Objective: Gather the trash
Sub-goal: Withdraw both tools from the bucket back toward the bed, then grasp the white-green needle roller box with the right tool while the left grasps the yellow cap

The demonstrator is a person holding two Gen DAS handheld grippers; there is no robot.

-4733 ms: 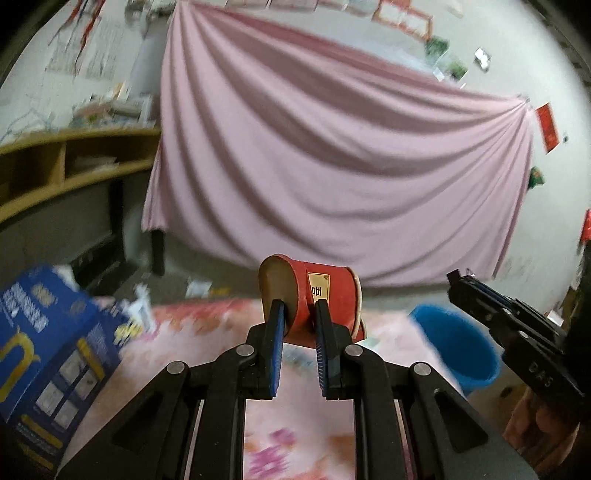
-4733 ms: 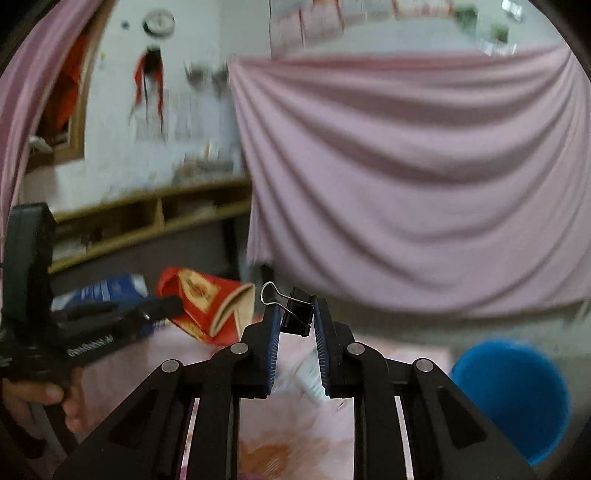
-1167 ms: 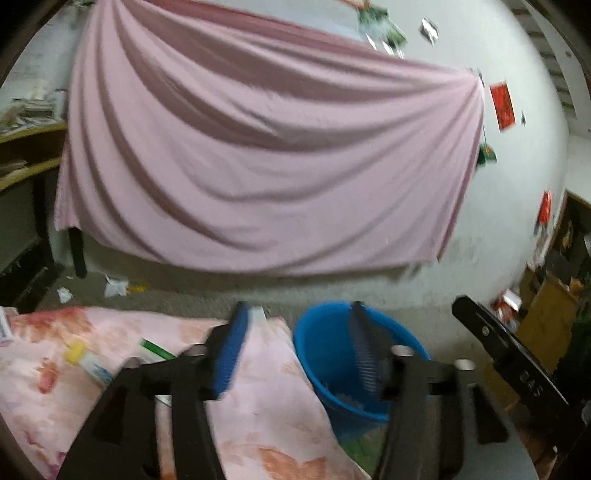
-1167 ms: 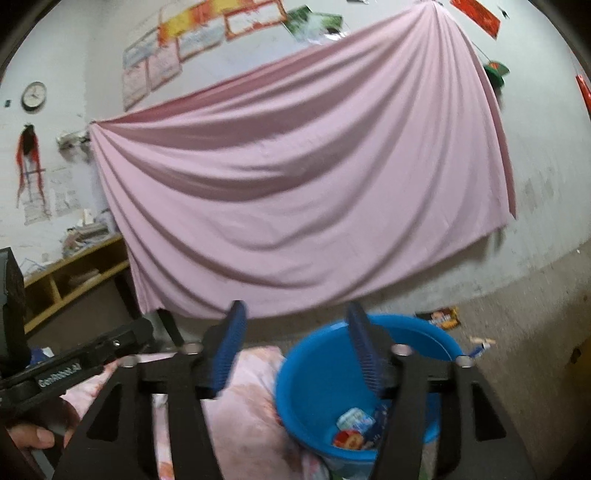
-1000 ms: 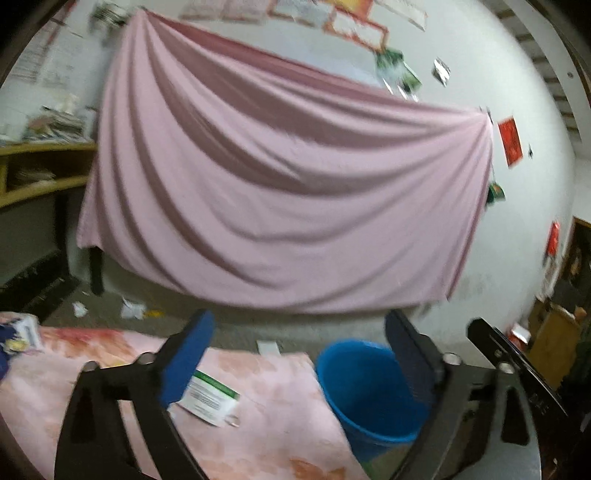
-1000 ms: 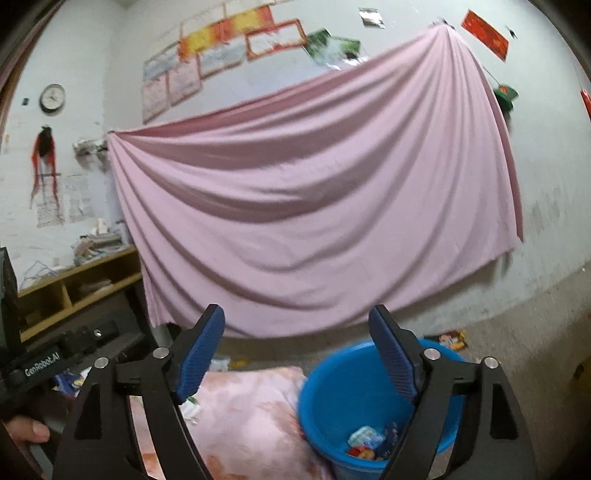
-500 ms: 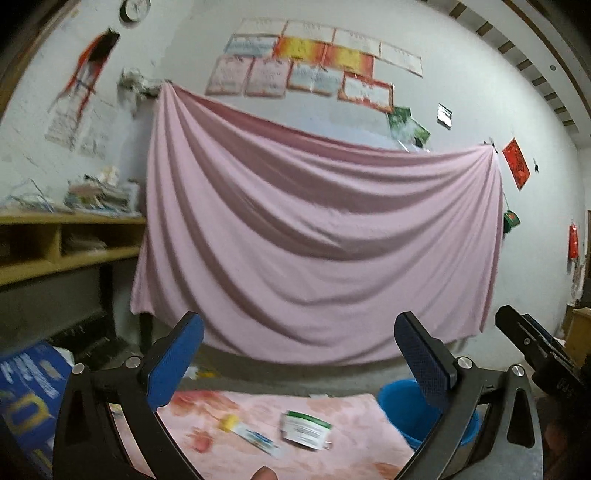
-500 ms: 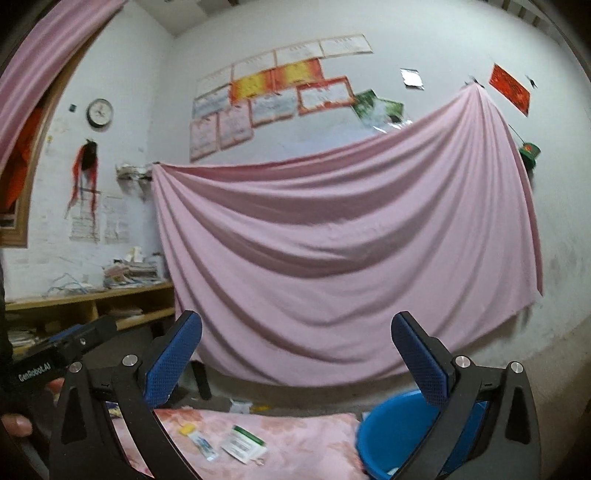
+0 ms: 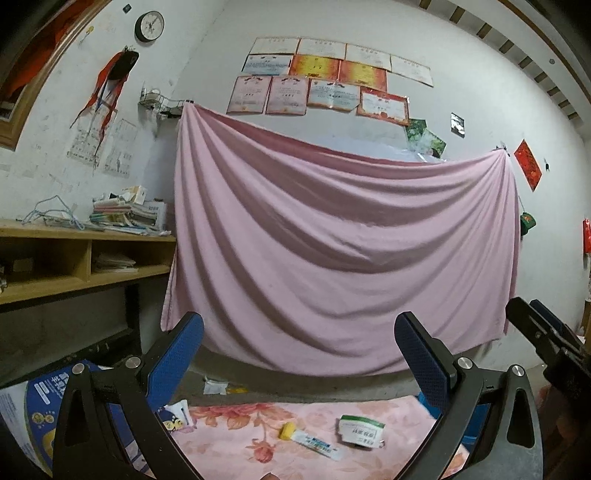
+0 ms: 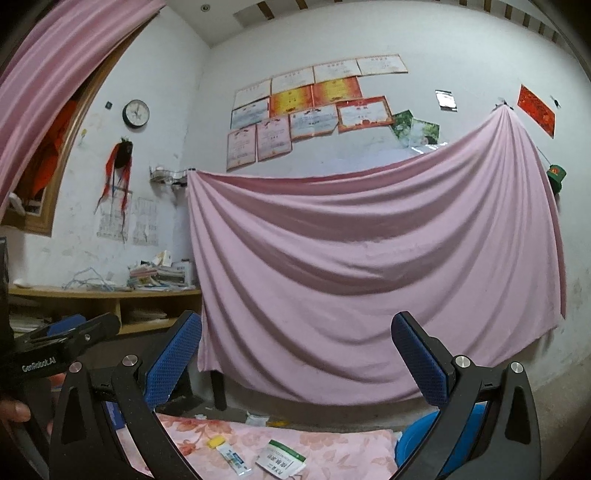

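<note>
Gaping wide, empty: left claw, right claw; sachet below, between jaws.

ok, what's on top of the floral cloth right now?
On the floral cloth: a small tube with a yellow cap, and a white-and-green packet beside it. The near edge is cut off by the frame and the open tongs, so anything there is hidden.

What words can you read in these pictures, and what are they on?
"GenRobot.AI": on the left gripper, seen from the right wrist.
White packet: print too blurred.
Tube: print too small.
Blue box: characters unreadable.
Wall certificates: too small.
Clock: numbers unreadable.
</note>
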